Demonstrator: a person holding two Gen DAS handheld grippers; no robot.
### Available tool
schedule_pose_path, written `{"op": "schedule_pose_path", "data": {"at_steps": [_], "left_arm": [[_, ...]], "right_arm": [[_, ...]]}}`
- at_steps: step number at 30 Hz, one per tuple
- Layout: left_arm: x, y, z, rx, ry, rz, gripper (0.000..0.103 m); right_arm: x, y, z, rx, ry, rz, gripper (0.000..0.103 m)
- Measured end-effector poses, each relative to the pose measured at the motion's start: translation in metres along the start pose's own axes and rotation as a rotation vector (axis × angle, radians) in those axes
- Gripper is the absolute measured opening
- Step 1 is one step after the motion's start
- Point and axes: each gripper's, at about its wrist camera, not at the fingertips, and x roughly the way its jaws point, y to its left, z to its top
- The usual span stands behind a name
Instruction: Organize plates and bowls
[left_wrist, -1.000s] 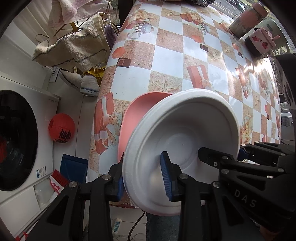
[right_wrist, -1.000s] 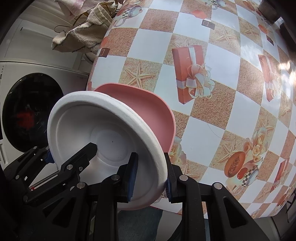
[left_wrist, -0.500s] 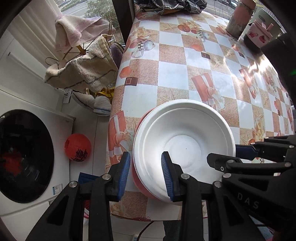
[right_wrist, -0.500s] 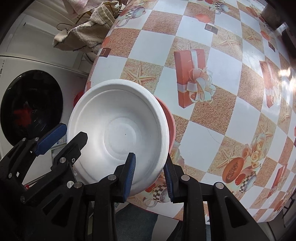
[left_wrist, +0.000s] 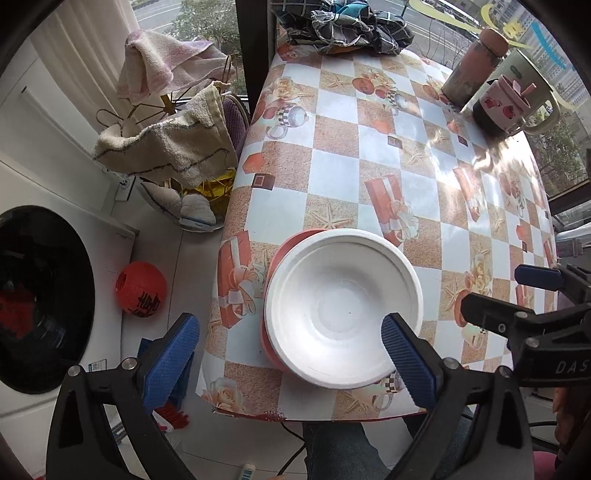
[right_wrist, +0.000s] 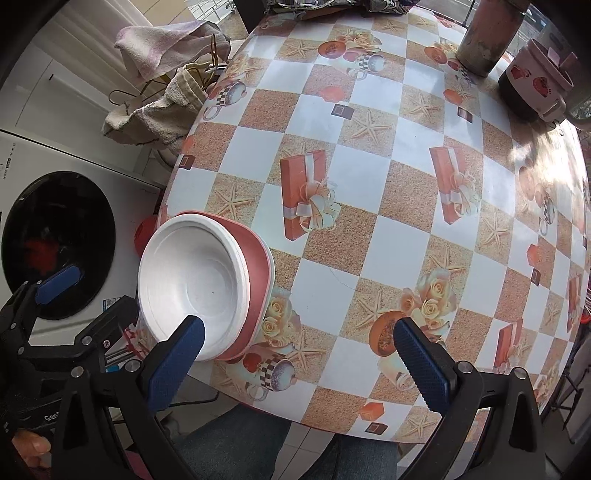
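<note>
Both fingers (left_wrist: 170, 363) just opened off white bowl (left_wrist: 343, 314).

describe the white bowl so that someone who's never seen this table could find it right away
Start at the table with the checked gift-box and starfish cloth and go to its near corner on the washing machine side. There the white bowl sits nested on a pink dish. It is the only plain white dish on the table; the cups and flask stand at the far end.
</note>
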Motion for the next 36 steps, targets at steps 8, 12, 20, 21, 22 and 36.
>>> {"op": "schedule_pose_path", "data": {"at_steps": [8, 12, 20, 21, 22, 36], "left_arm": [[-0.032, -0.010, -0.010, 0.150, 0.012, -0.030, 0.100], [-0.035, -0.030, -0.015, 0.239, 0.009, 0.044, 0.100], [-0.035, -0.039, -0.015, 0.276, 0.016, 0.039, 0.100], [-0.036, -0.039, -0.015, 0.277, 0.014, 0.038, 0.100], [-0.036, -0.039, -0.015, 0.278, 0.014, 0.035, 0.100], [-0.038, -0.050, -0.013, 0.330, 0.010, 0.066, 0.100]], "right_arm": [[-0.016, 0.011, -0.012, -0.016, -0.015, -0.030, 0.103], [-0.017, 0.018, -0.011, -0.049, -0.022, -0.048, 0.103], [-0.016, 0.025, -0.011, -0.072, -0.015, -0.045, 0.103], [-0.016, 0.025, -0.011, -0.070, -0.016, -0.043, 0.103], [-0.017, 0.025, -0.011, -0.068, -0.020, -0.041, 0.103], [-0.022, 0.026, -0.007, -0.087, -0.039, -0.054, 0.103]]}}
